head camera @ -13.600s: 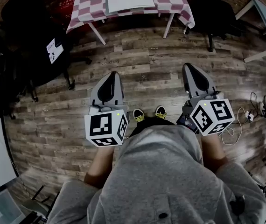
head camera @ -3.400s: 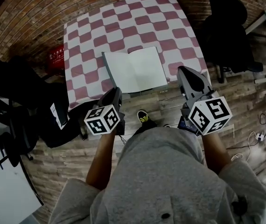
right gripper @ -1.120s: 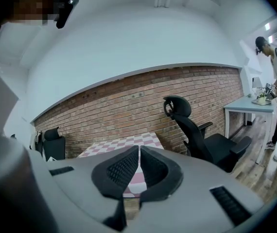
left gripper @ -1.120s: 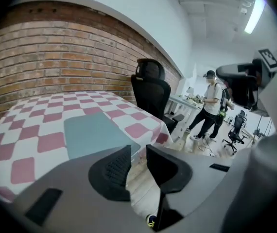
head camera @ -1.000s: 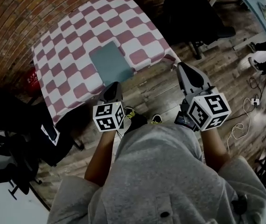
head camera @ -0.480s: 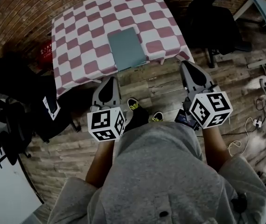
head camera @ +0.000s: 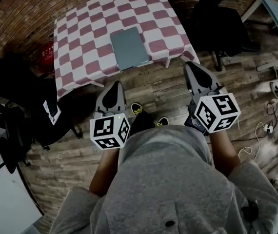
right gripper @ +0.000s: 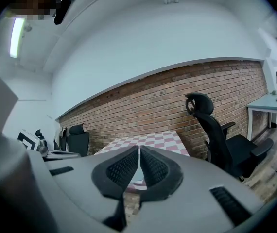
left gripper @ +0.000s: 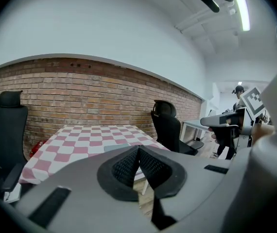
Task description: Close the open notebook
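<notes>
The notebook (head camera: 129,48) lies shut, grey cover up, on the checked tablecloth (head camera: 80,38) close to the table's near edge, so the task looks done. The left gripper (head camera: 115,86) and the right gripper (head camera: 193,67) hang well apart from it over the wooden floor (head camera: 168,94), each with its jaws pressed together on nothing. The likely trouble from here is a careless reach back in: a closed jaw tip catching the cover could flip it open, or a nudge could slide the notebook over the edge, dragging the tablecloth with it
</notes>
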Demonstrator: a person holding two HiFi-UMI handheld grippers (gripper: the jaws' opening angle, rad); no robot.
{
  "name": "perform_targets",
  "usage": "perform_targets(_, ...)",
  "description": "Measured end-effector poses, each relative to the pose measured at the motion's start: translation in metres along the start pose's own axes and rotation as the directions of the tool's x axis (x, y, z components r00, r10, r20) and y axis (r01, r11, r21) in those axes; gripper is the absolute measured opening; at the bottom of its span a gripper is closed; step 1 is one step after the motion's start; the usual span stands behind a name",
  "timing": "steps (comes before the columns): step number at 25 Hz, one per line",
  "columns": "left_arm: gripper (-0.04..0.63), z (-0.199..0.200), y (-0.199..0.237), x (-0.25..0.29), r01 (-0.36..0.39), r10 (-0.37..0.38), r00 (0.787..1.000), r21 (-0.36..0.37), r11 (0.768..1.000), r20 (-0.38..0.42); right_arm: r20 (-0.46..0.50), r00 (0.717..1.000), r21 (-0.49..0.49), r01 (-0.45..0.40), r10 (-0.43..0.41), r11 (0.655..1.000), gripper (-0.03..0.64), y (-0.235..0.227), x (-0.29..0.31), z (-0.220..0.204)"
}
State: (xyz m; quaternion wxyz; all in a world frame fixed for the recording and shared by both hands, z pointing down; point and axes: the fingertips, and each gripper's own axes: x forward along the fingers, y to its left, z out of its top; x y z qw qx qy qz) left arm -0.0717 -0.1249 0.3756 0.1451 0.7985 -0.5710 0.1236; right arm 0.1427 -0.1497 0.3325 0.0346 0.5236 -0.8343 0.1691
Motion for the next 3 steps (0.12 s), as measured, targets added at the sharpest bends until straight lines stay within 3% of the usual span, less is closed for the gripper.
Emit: perform_targets(3, 0.011, 0.0035, -0.0056, -0.0008, 0.006, -0.006, 1.000, 0.007, 1.000, 0.006, 0.008, 1.000, -0.004, -0.005, 0.005, 1.000, 0.034, 0.0004, -0.0040, 0.0046)
